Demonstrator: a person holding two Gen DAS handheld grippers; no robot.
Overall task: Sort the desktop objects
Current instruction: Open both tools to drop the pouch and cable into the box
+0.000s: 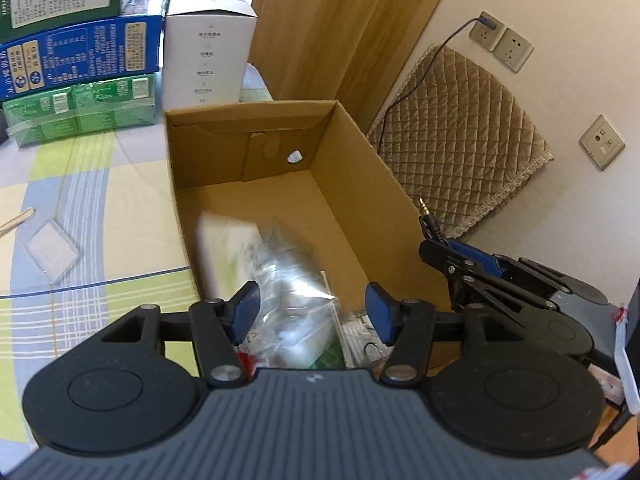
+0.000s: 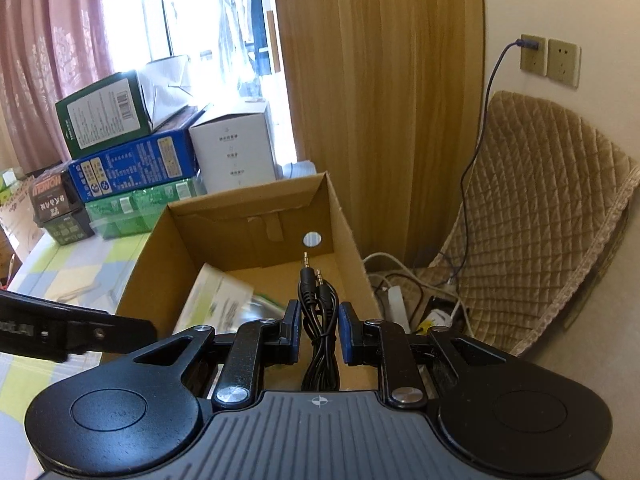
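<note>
An open cardboard box (image 1: pixel 248 106) stands on the checked tablecloth and also shows in the right wrist view (image 2: pixel 248 200). My left gripper (image 1: pixel 312 312) hangs over its near end, open. A blurred clear plastic bag (image 1: pixel 288 280) sits between and below its blue pads, which do not press on it. A white printed packet (image 1: pixel 224 240) lies in the box beside the bag. My right gripper (image 2: pixel 319 320) is shut on a bundled black audio cable (image 2: pixel 318 300), whose two jack plugs stick out over the box. In the left wrist view the right gripper (image 1: pixel 444 246) is at the box's right wall.
Stacked green and blue cartons (image 1: pixel 80 52) and a white box (image 1: pixel 206 52) stand behind the cardboard box. A small clear plastic case (image 1: pixel 52 250) and a wooden stick (image 1: pixel 16 222) lie on the cloth to the left. A quilted chair cushion (image 2: pixel 540 220), wall sockets and floor cables are to the right.
</note>
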